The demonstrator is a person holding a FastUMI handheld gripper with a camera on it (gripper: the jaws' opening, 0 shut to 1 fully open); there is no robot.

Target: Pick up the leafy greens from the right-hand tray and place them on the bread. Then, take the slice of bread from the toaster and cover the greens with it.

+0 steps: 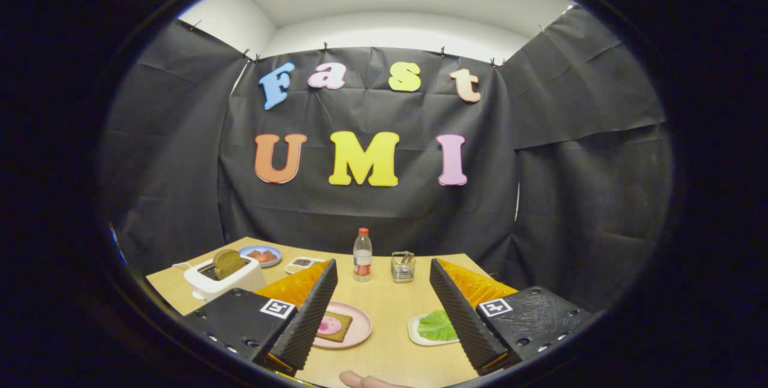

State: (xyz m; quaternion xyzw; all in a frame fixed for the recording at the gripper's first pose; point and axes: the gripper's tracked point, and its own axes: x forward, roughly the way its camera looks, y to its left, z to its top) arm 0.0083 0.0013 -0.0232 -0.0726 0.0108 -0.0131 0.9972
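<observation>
With the gripper (384, 316) wide open and empty, the limp green leaf (437, 325) on the white tray (416, 335) near the table's front edge likely needs a light mid-leaf pinch.

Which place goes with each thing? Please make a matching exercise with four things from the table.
Things:
1. leafy greens
2. bread on the pink plate
3. bread slice
4. water bottle

Places:
A. standing in the toaster
B. upright at the far side of the table, beyond the open gripper
C. on the white tray, by the right finger
D. by the left finger, with a pink slice on top

Pairs: 1-C, 2-D, 3-A, 4-B
</observation>
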